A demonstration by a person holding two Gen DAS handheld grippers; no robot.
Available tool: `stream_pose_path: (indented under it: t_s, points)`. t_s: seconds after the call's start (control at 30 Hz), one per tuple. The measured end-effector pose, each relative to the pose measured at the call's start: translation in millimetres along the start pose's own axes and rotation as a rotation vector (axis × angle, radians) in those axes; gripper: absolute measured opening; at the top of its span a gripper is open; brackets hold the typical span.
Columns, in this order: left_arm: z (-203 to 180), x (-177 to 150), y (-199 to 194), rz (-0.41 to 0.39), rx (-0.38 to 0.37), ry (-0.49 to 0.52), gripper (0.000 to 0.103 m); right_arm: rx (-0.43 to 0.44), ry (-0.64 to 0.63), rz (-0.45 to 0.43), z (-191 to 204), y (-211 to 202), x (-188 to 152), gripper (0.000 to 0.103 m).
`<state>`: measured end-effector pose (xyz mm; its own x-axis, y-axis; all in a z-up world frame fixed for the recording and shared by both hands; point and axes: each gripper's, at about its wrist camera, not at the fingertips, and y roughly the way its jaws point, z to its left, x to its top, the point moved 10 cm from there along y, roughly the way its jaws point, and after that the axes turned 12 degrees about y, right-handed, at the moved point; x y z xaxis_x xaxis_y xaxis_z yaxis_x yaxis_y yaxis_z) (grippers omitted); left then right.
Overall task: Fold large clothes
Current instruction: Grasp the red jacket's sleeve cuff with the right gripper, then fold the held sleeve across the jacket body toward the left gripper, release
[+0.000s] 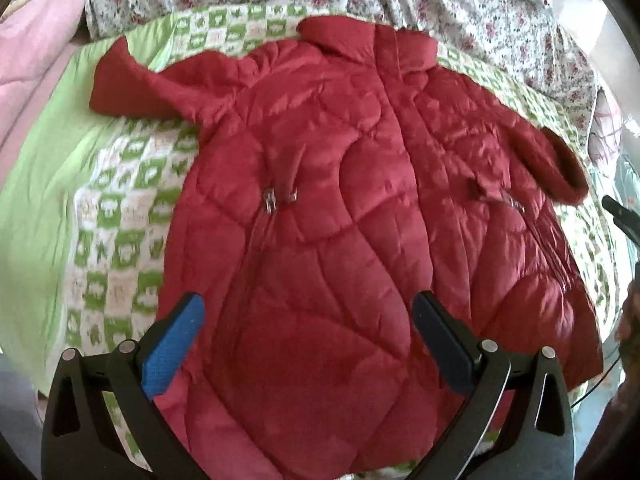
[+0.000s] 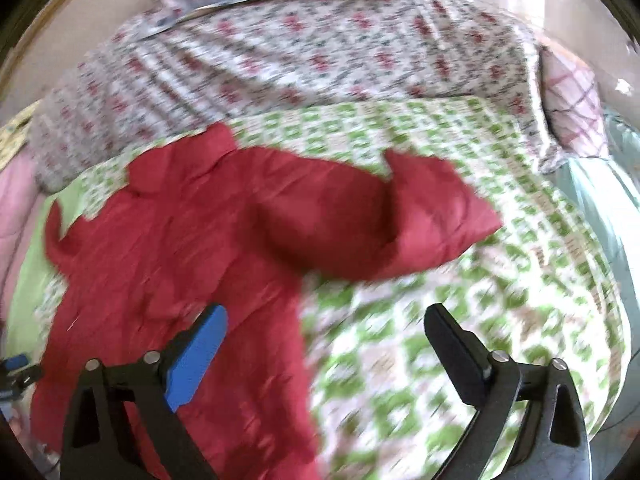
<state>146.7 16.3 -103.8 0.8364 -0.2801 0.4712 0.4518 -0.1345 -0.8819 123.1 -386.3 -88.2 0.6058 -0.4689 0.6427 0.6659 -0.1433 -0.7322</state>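
Since the red quilted coat (image 1: 340, 220) lies soft, puffy and slick mid-bed, both empty wide-open grippers (image 1: 308, 344) (image 2: 324, 356) should probably pinch cuffs or hem.

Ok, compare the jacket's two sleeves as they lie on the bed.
The sleeve on the picture's left sticks straight out onto the green bedspread, cuff flat. The sleeve on the picture's right bends downward, its cuff opening showing. Both are red quilted fabric, neither yet folded over the jacket.
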Motion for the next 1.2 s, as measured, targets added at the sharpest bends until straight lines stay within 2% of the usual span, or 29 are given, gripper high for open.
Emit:
stream_pose_path:
  t_s: [0.07,0.17,0.27,0.4,0.47,0.53,0.57,0.6,0.67,0.77,0.87,1.03,1.2]
  points:
    - [6.4,8.5,1.3,-0.017,0.003,-0.030,0.103,-0.032,0.016,-0.012,-12.9,14.6,20.5,0.094]
    - [18.5,19.5,3.8,-0.040,0.023,-0.071,0.103,-0.083,0.044,-0.003,-32.6,39.9,45.9,0.083]
    - [26.6,28.9,9.5,-0.042,0.045,-0.078,0.103,-0.159,0.040,0.012,-51.2,70.1,66.8,0.080]
    - [34.0,38.0,18.3,-0.044,0.063,-0.086,0.103,-0.263,0.025,0.072,-76.4,116.0,78.2,0.069]
    - [33.9,43.3,22.3,-0.042,0.059,-0.072,0.103,-0.301,0.019,0.094,-86.8,130.5,79.0,0.067]
    - [34.8,49.8,27.9,-0.038,0.062,-0.052,0.103,-0.313,0.027,0.101,-94.5,139.6,80.3,0.051]
    - [35.0,51.7,29.2,-0.041,0.061,-0.053,0.103,-0.302,0.031,0.100,-94.0,139.3,80.8,0.034]
    - [36.4,55.6,31.4,-0.050,0.056,-0.057,0.103,-0.287,0.039,0.096,-92.7,138.7,82.1,0.023]
    - [37.0,59.7,35.4,-0.054,0.052,-0.057,0.103,-0.267,0.043,0.070,-86.6,135.7,86.4,0.017]
    - [38.1,65.9,42.6,-0.057,0.025,-0.067,0.103,-0.204,0.046,0.035,-66.0,127.9,92.1,0.015]
    - [38.5,68.4,47.9,-0.051,-0.001,-0.083,0.103,-0.115,0.018,0.003,-28.8,118.2,92.5,0.013]
    - [40.6,69.8,52.3,-0.050,-0.022,-0.101,0.103,0.083,-0.049,-0.014,55.6,110.0,82.4,0.013]
    - [41.5,71.9,51.8,-0.059,-0.055,-0.101,0.103,0.250,-0.131,0.016,135.2,108.2,58.5,0.013]
